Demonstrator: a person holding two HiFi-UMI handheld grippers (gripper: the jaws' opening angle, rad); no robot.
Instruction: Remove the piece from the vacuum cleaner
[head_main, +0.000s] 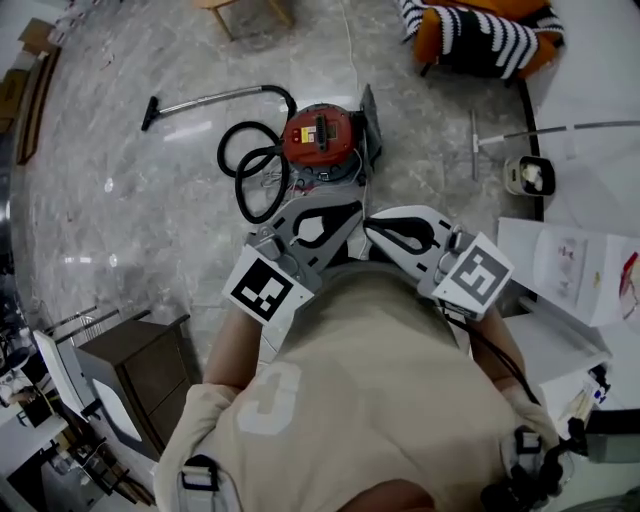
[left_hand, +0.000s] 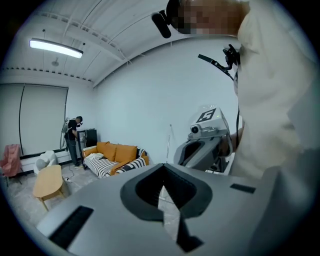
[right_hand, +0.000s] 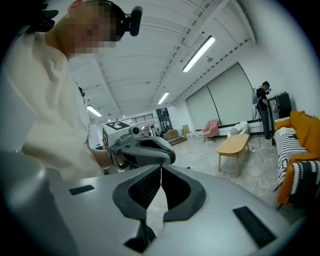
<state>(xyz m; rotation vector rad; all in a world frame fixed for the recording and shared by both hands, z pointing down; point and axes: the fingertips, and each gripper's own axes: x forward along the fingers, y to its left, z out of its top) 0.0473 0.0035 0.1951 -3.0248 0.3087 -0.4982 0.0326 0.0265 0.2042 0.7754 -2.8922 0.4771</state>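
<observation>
Left of the vacuum cleaner (head_main: 320, 135), which stands on the floor (head_main: 130, 200) ahead of the person, the black hose (head_main: 250, 170) lies coiled against its side, and the metal wand (head_main: 205, 100) runs off further left. The left gripper (left_hand: 162, 182) is held nearer the person than the vacuum cleaner and does not touch it; its jaws are pressed together with nothing between them. The right gripper (right_hand: 161, 172), just beside the left one, is likewise fully closed and empty. The step in hand appears to be the approach. Lower both grippers towards the vacuum cleaner and part the jaws before contact (closed jaws cannot take hold of anything). Steady the red body with one gripper and draw the piece off with the other, pulling along its fitting rather than across it. Keep clear of the hose loops, which could snag. Right of the vacuum cleaner a grey panel (head_main: 370, 115) stands against its side; whether this, the hose or some other part is the piece to remove cannot be told. The grippers cover the near edge of the vacuum cleaner in the head view, and neither gripper view shows it at all.
</observation>
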